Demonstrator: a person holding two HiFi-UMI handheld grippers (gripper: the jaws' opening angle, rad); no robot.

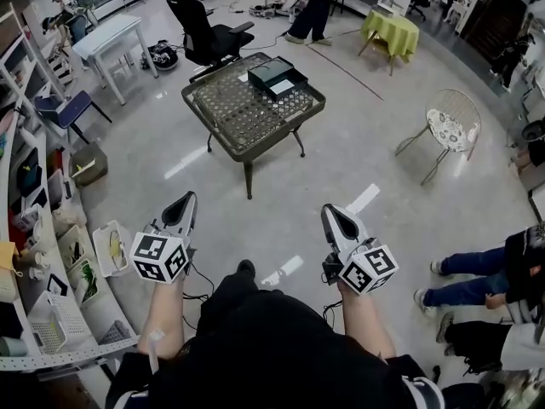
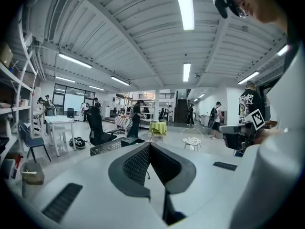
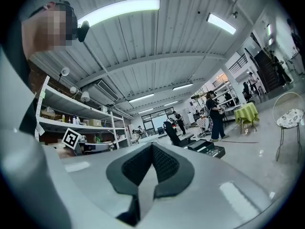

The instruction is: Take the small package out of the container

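Left gripper (image 1: 187,199) at 7 o'clock, jaws pressed together, empty; container (image 1: 277,77) sits on the table (image 1: 223,116) at 12 o'clock, well apart, its package unclear; right gripper (image 1: 332,212) at 5 o'clock, likewise closed: step closer before opening

We see the container (image 1: 274,73), a dark flat box, lying on the far side of the woven table (image 1: 230,113). A small pale thing (image 1: 282,86) shows in it, too tiny to name.
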